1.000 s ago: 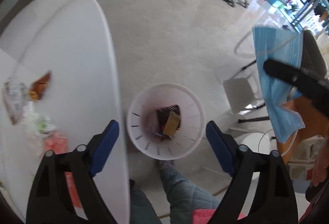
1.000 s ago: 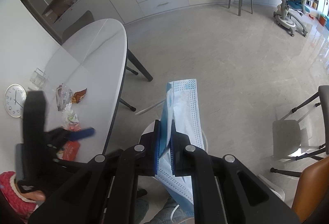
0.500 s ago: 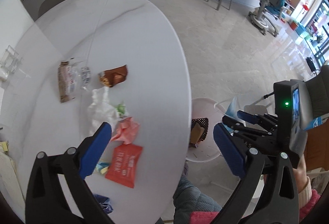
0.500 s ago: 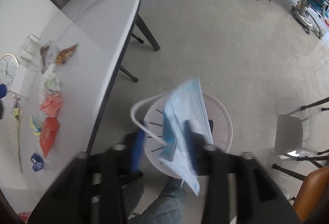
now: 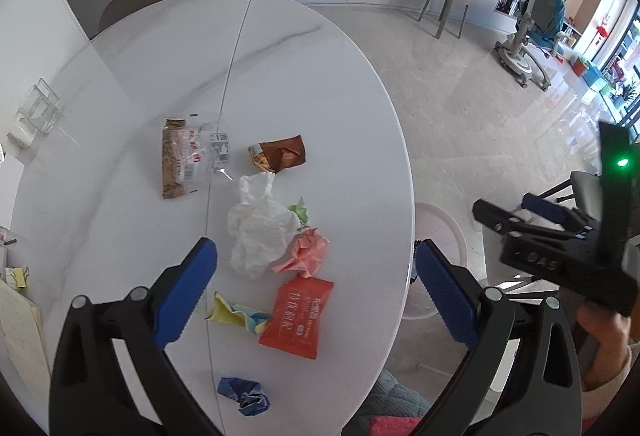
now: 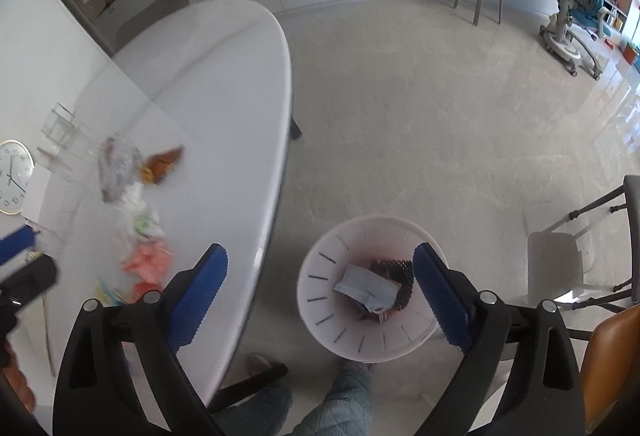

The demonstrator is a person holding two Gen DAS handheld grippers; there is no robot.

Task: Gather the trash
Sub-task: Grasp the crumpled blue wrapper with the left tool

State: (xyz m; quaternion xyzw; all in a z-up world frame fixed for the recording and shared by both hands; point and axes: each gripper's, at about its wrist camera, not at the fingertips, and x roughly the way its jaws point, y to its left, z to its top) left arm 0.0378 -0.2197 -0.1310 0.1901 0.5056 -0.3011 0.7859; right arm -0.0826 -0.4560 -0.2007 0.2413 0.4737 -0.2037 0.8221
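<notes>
My left gripper hangs open over the white table, with nothing held. Under it lie a crumpled white tissue, a pink paper ball, a red packet, a yellow wrapper and a blue wad. Farther back are a brown snack wrapper and a clear packet. My right gripper is above the white bin on the floor, its jaws opening with nothing between them. A blue face mask lies inside the bin on other trash.
The bin stands just off the table's right edge, beside the person's leg. A grey chair and an orange chair stand to its right. A glass holder sits at the table's far left.
My right gripper opened and let go of the blue mask, which dropped into the bin. My left gripper swung from above the bin to above the trash on the table.
</notes>
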